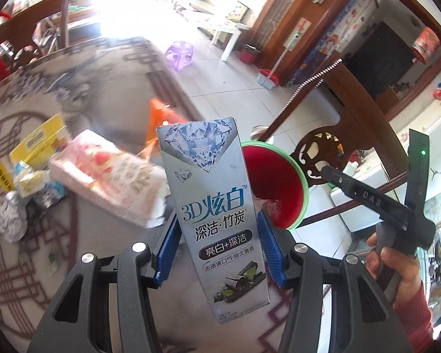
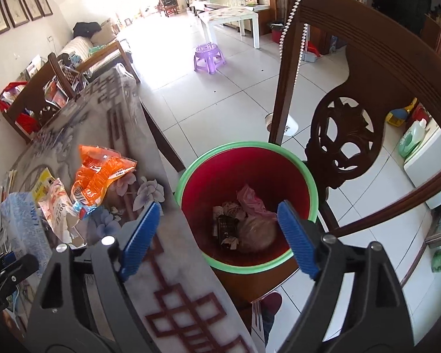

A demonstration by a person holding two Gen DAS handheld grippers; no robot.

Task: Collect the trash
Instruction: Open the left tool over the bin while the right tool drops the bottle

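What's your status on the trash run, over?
Left tongs shut on toothpaste box, held above the table. Right tongs open, empty, over red bin. Orange wrapper and pink pack left on table. Wooden chair crowds the bin.

The left gripper [image 1: 219, 251] is closed, its blue fingers [image 1: 169, 250] pressing both sides of an upright toothpaste box [image 1: 217, 206]. The right gripper [image 2: 217, 236] is empty, fingers [image 2: 297, 239] spread wide, held by the right hand [image 1: 397, 267].

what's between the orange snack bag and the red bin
In the right wrist view, only patterned tablecloth and the table's edge lie between the orange snack bag and the red bin; no other trash.
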